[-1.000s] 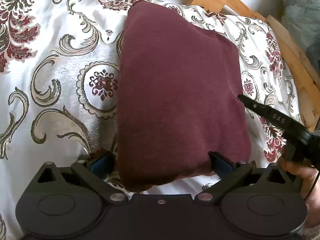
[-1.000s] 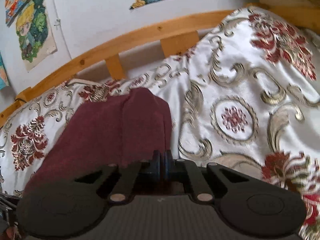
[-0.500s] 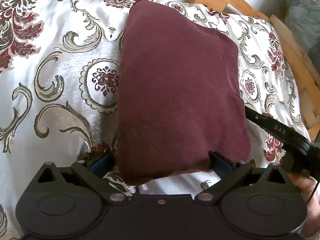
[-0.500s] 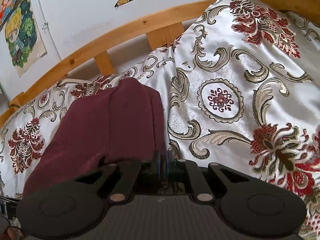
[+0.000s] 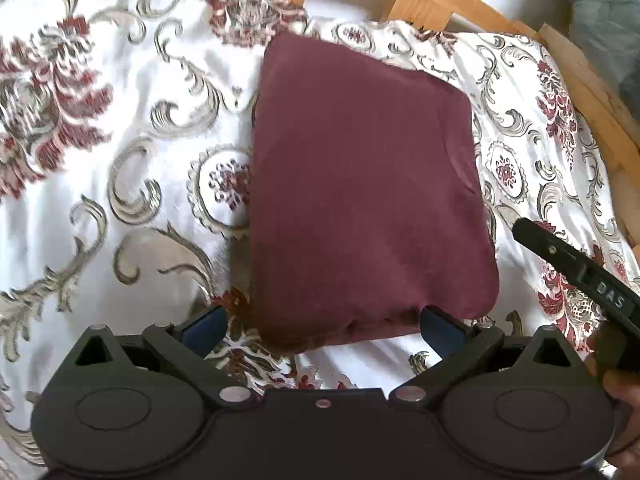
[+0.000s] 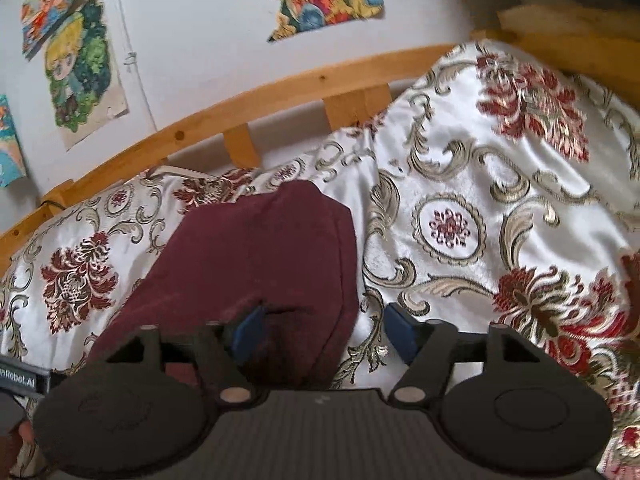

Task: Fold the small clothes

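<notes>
Left wrist view: a folded maroon garment (image 5: 360, 196) lies flat on a bed (image 5: 100, 200) covered in white cloth with red-and-gold floral scrollwork. The left gripper (image 5: 322, 322) hovers at the garment's near edge, its jaws spread wide and clamped on nothing; the blue pads (image 5: 200, 326) flank the edge, the one at the picture's right just at the fabric's lower corner. A wooden bed rail (image 5: 420, 4) runs along the far side. At the picture's right edge the right gripper (image 5: 576, 276) shows as a dark arm just beside the garment, with part of a hand (image 5: 622, 396) below it.

Right wrist view: the right gripper (image 6: 324, 330) has just been opening its jaws, and they now stand released. The garment's (image 6: 256, 264) near corner lies between the blue pads (image 6: 250, 330); the left pad sits over the cloth, the right one over the bedspread, and neither presses it. The garment rests on the bed (image 6: 500, 208) near the rail (image 6: 240, 108). Colourful pictures (image 6: 76, 68) hang on the white wall (image 6: 200, 32) behind.
</notes>
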